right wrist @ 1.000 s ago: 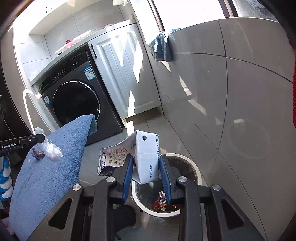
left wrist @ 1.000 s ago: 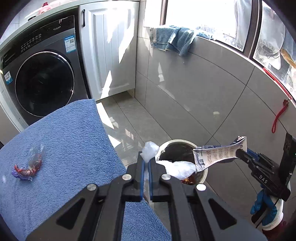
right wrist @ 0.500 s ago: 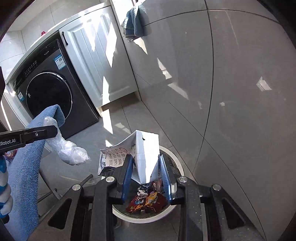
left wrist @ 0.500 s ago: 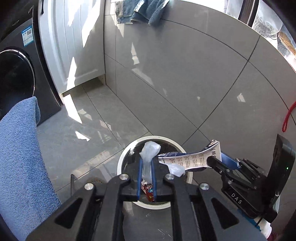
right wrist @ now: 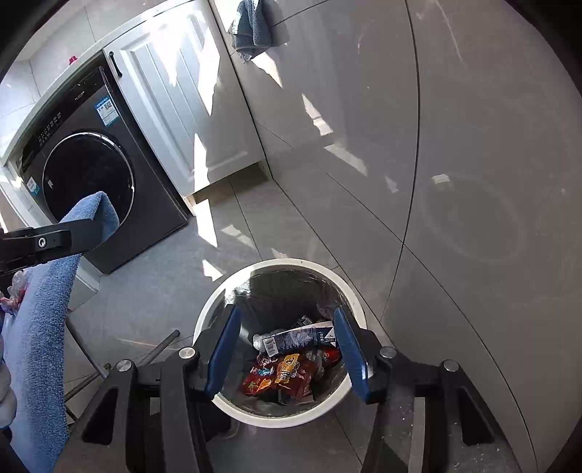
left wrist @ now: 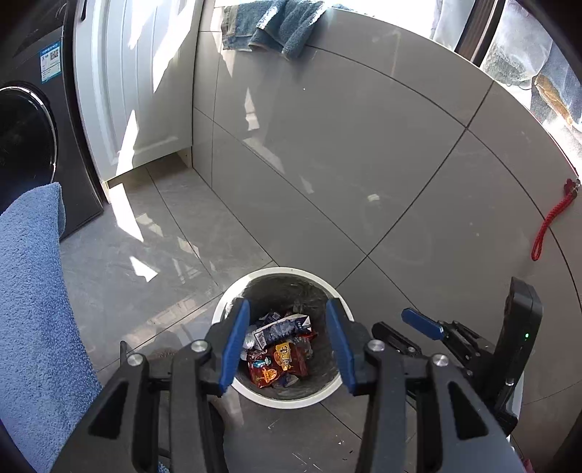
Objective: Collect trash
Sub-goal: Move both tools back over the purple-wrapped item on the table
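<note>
A white round trash bin [left wrist: 232,387] [right wrist: 276,263] stands on the grey floor by the tiled wall. Inside lie a white and blue carton [left wrist: 282,327] [right wrist: 298,338], red snack wrappers [left wrist: 276,364] [right wrist: 280,374] and other bits. My left gripper [left wrist: 287,344] is open and empty right above the bin. My right gripper [right wrist: 287,347] is open and empty above the bin too; it also shows at the right of the left wrist view [left wrist: 422,324]. A crumpled wrapper [right wrist: 14,291] lies on the blue towel [right wrist: 40,320] at far left.
The blue towel [left wrist: 32,309] covers a table on the left. A dark washing machine [right wrist: 91,171] and a white cabinet [right wrist: 189,102] stand behind. A blue cloth [left wrist: 276,25] hangs on the wall ledge. A red cord [left wrist: 549,222] hangs at the right.
Both grippers have opened over the bin. The clear plastic from the left gripper and the carton from the right gripper have dropped in.
</note>
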`<state>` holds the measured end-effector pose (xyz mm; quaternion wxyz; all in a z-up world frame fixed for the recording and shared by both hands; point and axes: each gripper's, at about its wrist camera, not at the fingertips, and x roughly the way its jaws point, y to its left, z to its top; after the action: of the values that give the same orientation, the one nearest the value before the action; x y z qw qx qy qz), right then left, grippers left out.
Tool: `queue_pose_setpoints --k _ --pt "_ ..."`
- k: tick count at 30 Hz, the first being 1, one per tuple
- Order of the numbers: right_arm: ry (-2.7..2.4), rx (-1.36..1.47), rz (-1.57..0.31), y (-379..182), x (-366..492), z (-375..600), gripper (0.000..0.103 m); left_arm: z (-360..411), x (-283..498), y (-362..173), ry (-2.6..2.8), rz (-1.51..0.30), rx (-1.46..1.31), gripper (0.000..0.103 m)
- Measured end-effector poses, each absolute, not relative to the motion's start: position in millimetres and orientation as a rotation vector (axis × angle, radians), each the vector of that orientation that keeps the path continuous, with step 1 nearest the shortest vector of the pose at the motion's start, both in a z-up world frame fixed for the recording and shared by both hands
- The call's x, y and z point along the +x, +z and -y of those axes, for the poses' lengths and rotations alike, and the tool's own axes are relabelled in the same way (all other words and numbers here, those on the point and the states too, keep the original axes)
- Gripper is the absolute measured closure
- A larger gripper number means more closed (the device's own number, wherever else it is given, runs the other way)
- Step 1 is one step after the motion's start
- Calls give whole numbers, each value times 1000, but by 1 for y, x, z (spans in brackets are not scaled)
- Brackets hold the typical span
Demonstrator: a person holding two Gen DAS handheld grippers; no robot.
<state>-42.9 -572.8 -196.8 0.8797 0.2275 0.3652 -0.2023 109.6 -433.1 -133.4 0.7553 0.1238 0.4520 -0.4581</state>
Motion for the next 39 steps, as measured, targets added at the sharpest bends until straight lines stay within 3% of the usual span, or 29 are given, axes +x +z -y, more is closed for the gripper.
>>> queue_pose_setpoints --k 10,20,24,28,39 --pt "-398 446 -657 -143 -73 538 37 350 90 -82 -925 -796 240 61" --pt "-314 356 -620 -106 -71 467 10 238 62 -61 -690 -684 376 61" --pt "-259 320 -619 -97 -67 439 6 186 57 -59 -569 -672 367 59" --pt "-188 295 -606 -88 -60 410 2 138 54 -55 -469 -675 322 47" --pt "2 231 -563 -65 -32 333 0 48 53 -47 -311 -673 239 42"
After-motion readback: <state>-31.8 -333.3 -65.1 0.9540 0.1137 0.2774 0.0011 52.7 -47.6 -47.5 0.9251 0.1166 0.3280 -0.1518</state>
